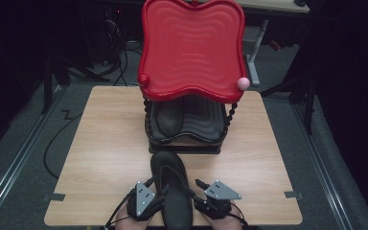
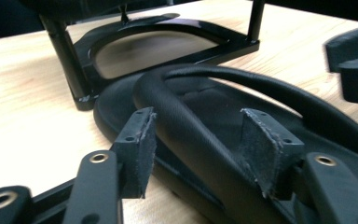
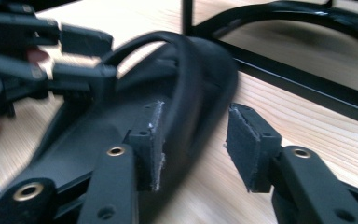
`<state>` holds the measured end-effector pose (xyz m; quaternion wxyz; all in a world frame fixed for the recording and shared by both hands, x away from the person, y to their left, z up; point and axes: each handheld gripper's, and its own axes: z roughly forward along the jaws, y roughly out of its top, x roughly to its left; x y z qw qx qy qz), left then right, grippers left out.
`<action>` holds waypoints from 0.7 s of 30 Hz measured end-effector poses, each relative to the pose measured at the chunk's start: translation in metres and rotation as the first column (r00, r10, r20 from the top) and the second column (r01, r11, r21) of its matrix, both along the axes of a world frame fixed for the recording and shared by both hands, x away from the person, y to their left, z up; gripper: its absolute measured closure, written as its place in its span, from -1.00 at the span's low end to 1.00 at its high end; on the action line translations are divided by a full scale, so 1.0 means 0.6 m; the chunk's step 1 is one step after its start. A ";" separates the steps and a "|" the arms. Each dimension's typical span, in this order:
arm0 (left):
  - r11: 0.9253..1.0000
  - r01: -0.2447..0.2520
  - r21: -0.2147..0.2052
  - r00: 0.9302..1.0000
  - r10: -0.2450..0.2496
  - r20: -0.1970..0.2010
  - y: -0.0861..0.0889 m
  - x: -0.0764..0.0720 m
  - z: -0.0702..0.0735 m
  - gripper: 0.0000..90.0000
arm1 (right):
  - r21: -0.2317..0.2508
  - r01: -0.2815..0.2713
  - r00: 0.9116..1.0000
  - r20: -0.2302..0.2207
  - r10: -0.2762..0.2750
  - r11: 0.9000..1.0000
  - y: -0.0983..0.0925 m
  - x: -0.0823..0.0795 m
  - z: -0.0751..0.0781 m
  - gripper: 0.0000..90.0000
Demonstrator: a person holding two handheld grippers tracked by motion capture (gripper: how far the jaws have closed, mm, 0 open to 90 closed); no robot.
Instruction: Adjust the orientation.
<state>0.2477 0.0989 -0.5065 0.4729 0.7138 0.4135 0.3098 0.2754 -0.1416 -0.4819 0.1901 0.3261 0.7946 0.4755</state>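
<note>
Black flip-flop sandal [image 1: 172, 187] flat on wooden table [image 1: 100, 158], near edge, toe toward two-tier rack [image 1: 187, 139]; matching sandal [image 1: 167, 117] already on lower black shelf under red tray [image 1: 191, 45]

Left gripper [image 1: 159, 188] at sandal's left side: jaws fairly wide, straddling left strap arm [image 2: 186, 126], pads [image 2: 144, 140] clear of it, nothing gripped

Right gripper [image 1: 197, 184] at right side: jaws part open, right strap arm [image 3: 186, 93] and sole edge between them, inner pad [image 3: 154, 140] looks close to or brushing strap, no visible squeeze, so not holding; view blurred, contact uncertain

Handling, judged: light, foam or rubber sole, flexible, likely to sag if lifted from one end. Textured matte surface, decent friction against pads. Not fragile. Strap soft and will stretch or fold before sole lifts, so strap grip gives sloppy control

Better hold: pinch sole edge near mid-length either side, or strap close to its anchor points. Two-sided grip keeps it level for sliding onto lower shelf beside the other
</note>
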 end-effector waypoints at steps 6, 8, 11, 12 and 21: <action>1.000 0.010 -0.027 0.999 -0.011 -0.047 0.001 0.000 -0.002 -0.03 | -0.004 -0.016 1.000 -0.009 0.016 1.000 0.040 0.024 -0.011 0.27; 0.999 0.022 -0.040 0.997 -0.024 -0.068 0.001 0.002 -0.002 -0.02 | -0.008 -0.001 1.000 -0.031 0.001 1.000 0.047 0.034 -0.017 0.31; 1.000 0.017 -0.024 0.998 -0.019 -0.065 -0.004 0.002 -0.002 0.01 | -0.008 0.006 0.998 -0.059 -0.006 1.000 0.050 0.043 -0.024 0.39; 1.000 0.015 -0.017 0.998 -0.016 -0.062 -0.005 0.002 -0.002 0.03 | -0.004 0.002 0.998 -0.062 -0.002 1.000 0.050 0.042 -0.024 0.43; 0.999 0.046 0.019 0.999 -0.045 -0.023 -0.021 -0.004 0.005 0.22 | -0.010 0.026 0.998 -0.051 -0.027 1.000 0.038 0.025 -0.020 0.58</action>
